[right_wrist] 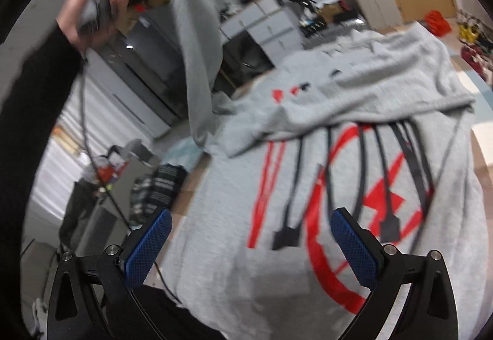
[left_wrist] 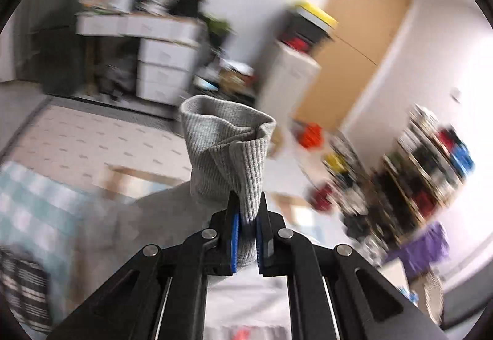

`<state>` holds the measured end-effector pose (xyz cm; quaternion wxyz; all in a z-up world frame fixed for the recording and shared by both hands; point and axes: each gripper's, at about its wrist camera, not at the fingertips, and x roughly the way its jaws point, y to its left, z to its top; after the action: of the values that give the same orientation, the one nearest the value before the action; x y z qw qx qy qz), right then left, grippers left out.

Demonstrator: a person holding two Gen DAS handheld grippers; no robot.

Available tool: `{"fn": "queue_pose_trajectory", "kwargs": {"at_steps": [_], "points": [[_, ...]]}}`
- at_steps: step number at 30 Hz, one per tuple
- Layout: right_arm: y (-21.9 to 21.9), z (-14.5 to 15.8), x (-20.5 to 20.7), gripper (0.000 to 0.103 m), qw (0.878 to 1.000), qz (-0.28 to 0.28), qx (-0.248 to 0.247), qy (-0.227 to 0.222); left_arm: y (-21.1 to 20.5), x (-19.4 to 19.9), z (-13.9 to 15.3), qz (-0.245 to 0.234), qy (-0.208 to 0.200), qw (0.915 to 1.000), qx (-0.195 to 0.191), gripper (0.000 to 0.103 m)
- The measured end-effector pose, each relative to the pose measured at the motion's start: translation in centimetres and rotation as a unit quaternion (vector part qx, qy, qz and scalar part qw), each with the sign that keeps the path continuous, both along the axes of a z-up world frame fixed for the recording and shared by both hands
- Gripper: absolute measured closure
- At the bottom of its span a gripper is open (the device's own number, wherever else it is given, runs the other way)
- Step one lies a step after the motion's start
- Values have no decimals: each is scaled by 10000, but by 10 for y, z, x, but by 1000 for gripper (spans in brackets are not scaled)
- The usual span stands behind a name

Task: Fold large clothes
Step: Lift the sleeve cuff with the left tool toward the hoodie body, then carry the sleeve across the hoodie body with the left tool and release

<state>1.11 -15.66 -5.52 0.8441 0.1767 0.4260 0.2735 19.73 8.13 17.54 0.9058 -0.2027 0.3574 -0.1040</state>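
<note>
Folding has barely begun: our grey sweatshirt [right_wrist: 354, 155] lies spread, print up, on the table, one sleeve [right_wrist: 197, 62] lifted high. Our left gripper [left_wrist: 246, 235] pinches the ribbed cuff [left_wrist: 228, 136]; our right gripper [right_wrist: 251, 244] hovers spread above the body, and through the blur we judge every fold remains.

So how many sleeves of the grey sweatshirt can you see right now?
1 for sure: the sleeve lifted by the left gripper, clamped at its ribbed cuff. The other is probably hidden in the folded grey sweatshirt.
</note>
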Motion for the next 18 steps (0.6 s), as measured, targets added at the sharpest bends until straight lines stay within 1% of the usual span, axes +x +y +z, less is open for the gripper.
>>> {"fn": "queue_pose_trajectory", "kwargs": {"at_steps": [1,2,3,4,5,6,7,8,9,11,13,14,15,16,17,18], "points": [[-6,-1,2,0,9999,-123,-41,94,-20,2,-8,-196,61,9998,25,99],[-22,-5,6,0,9983,-528,3,254,-45,6,-19,-417,133,9990,83,99],[-41,-7,8,0,9954,-862,217,364,-61,9,-24,-555,196,9982,111,99],[-62,-9,9,0,9904,-1175,553,465,-74,12,-34,-661,257,9975,78,99],[-88,-11,11,0,9828,-1506,907,569,-91,18,-51,-843,422,9956,-6,99],[-108,-10,12,0,9766,-1791,1030,591,-96,23,-61,-957,561,9938,-69,99],[-121,-8,11,0,9731,-1968,1068,545,-105,27,-75,-1040,715,9920,-64,99],[-138,-6,9,0,9684,-2189,1105,453,-117,32,-96,-1183,927,9886,-8,99],[-158,-4,4,0,9593,-2577,1113,310,-126,34,-110,-1279,1027,9864,27,99],[-179,-4,-2,0,9474,-2985,1130,253,-139,38,-134,-1430,1237,9818,159,99],[-201,-9,-4,0,9334,-3307,1341,370,-147,44,-165,-1647,1550,9738,237,99],[-210,-12,-7,0,9251,-3471,1480,413,-150,47,-184,-1833,1780,9666,202,99],[-217,-14,-9,0,9186,-3599,1572,436,-162,47,-190,-2025,1973,9590,204,99],[-225,-15,-11,0,9126,-3712,1656,445,-168,46,-199,-2225,2199,9494,276,99],[-227,-15,-11,0,9103,-3761,1678,426,-173,44,-202,-2418,2305,9422,269,98],[-231,-14,-12,0,9088,-3802,1672,382,-177,42,-197,-2624,2321,9364,207,92]]}}
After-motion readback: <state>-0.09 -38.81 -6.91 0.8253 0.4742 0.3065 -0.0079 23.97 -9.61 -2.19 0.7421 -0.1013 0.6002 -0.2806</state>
